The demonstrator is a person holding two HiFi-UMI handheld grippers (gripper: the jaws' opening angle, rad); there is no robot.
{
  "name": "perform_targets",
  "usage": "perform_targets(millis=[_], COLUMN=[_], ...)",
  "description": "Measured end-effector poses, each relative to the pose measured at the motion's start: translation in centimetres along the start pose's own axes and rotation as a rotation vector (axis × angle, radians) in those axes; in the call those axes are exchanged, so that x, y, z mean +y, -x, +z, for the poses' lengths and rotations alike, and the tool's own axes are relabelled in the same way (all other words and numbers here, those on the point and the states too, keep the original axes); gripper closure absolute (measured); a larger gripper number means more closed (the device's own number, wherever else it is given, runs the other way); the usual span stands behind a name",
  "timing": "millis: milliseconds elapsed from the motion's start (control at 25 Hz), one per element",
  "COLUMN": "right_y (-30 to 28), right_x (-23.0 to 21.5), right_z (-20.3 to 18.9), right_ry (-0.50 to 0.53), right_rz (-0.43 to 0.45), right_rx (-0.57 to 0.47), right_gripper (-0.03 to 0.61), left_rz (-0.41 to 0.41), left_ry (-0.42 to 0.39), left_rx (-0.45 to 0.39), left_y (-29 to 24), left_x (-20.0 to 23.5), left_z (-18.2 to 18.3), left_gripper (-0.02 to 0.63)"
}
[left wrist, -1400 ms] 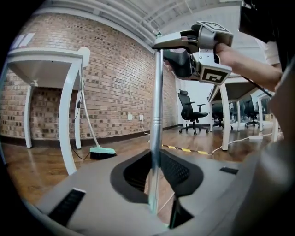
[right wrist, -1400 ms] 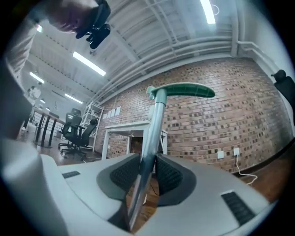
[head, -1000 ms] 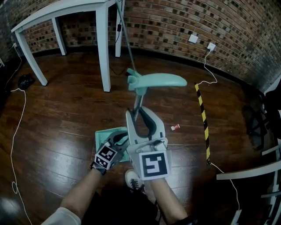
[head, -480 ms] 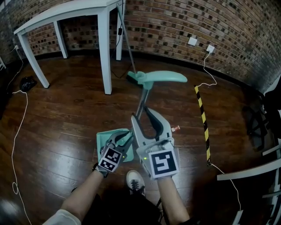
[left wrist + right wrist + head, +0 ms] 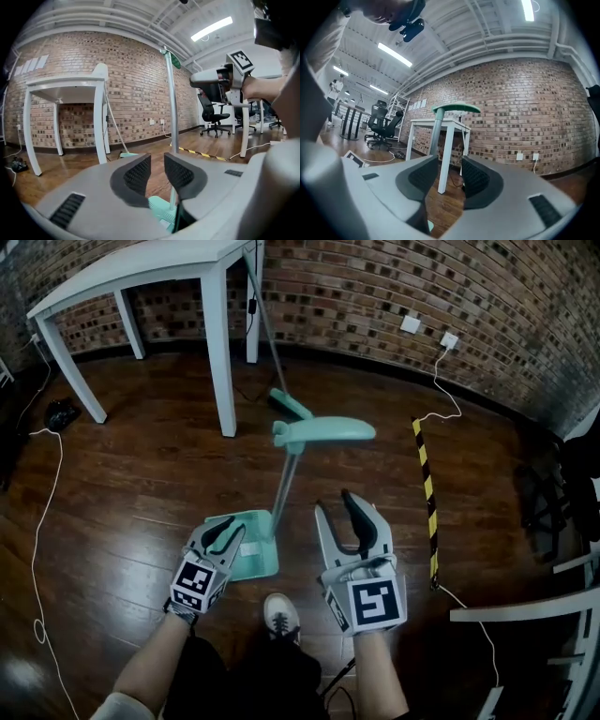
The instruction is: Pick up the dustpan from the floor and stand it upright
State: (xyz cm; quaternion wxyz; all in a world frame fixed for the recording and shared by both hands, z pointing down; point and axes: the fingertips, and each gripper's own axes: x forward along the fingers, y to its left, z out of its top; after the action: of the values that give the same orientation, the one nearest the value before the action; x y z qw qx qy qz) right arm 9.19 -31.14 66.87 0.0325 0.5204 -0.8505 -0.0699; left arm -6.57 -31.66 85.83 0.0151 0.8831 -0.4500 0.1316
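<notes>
The teal dustpan (image 5: 251,554) stands upright on the wooden floor by itself. Its grey pole (image 5: 286,486) rises to a teal handle (image 5: 323,431). My left gripper (image 5: 225,527) is open just left of the pan and holds nothing. My right gripper (image 5: 335,504) is open to the right of the pole, clear of it. In the left gripper view the pole (image 5: 172,103) and pan (image 5: 161,211) lie beyond the empty gripper (image 5: 157,161). In the right gripper view the handle (image 5: 456,108) stands ahead of the empty gripper (image 5: 449,164).
A white table (image 5: 217,343) stands behind the dustpan, and a broom (image 5: 291,405) leans against it. A yellow-black strip (image 5: 427,493) runs along the floor on the right. White cables (image 5: 42,521) trail at the left. A shoe (image 5: 279,615) is beneath me. Office chairs (image 5: 214,117) stand farther off.
The right gripper has let go of the pole and moved right and back. The left gripper has drawn back to the left, off the pan. The dustpan stays standing.
</notes>
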Motion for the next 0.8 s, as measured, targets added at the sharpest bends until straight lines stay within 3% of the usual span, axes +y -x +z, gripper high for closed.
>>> perform_targets(millis=[160,280,360,600,800], right_y=[1.4,2.1,2.5,7.2,12.0], right_x=[-2.2,-3.7,-4.4,-4.1,-3.1], right_z=[2.7,7.7,12.0,26.5,38.0], right_ry=[-0.025,-0.042,-0.069,-0.139,-0.102], right_rz=[-0.004,-0.019,-0.018,-0.009,0.002], right_rx=[0.111,0.125,0.116,0.129,0.153], right_gripper=[0.461,0.540,0.596,0.597,0.595], left_rz=[-0.023,-0.033,-0.040,-0.032,-0.010], left_ry=[0.070,0.016,-0.044,-0.016,-0.030], left_rx=[-0.006,-0.017,0.017,-0.020,-0.035], left_y=[3.3,6.4,8.0,17.3,26.1], left_x=[1.1,2.1,2.3,1.6,-0.2], left_z=[6.3,12.5,17.3,34.1,46.0], left_gripper=[0.517,0.576,0.586,0.607,0.606])
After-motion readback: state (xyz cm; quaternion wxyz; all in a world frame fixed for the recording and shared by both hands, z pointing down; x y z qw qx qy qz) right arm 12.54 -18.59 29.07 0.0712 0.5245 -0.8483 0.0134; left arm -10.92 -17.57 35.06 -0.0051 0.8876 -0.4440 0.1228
